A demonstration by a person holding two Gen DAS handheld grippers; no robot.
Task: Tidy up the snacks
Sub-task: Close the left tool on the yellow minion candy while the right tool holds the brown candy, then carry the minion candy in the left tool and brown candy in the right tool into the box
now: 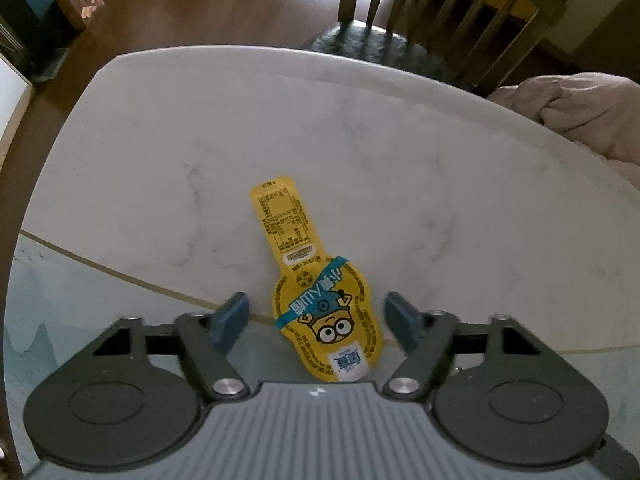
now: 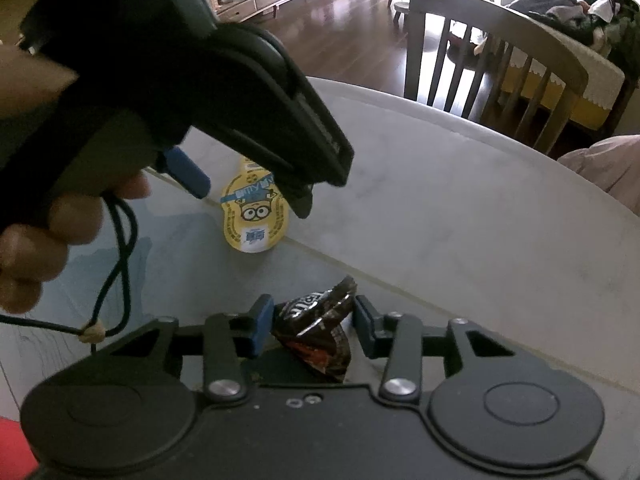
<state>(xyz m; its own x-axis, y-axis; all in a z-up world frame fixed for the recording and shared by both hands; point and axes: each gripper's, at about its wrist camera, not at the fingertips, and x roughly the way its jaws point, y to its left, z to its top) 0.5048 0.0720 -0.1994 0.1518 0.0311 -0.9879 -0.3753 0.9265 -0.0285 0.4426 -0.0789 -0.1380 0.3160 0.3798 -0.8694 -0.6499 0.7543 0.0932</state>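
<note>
The marble table [image 1: 360, 132] carries both snacks, with a wooden chair [image 1: 448, 12] behind its far edge at about one o'clock in both views. The yellow cartoon snack pouch [image 1: 320, 304] lies flat across the seam where the marble meets the pale glassy panel [image 1: 80, 300], its narrow end pointing to twelve o'clock. The left gripper [image 1: 316, 320] hangs straight over the pouch's wide end, jaws well apart, pads on either side and not touching it; it holds nothing. To do this grab well, I would lower it squarely until both pads flank the bulged part, then close gently, since a flat foil pouch can slide or buckle. In the right wrist view the dark crinkled candy wrapper [image 2: 316, 332] sits at six o'clock from the pouch, and the right gripper [image 2: 308, 324] has its jaws drawn narrowly in around it, apparently pinching it; lift it only once the grip feels secure.
</note>
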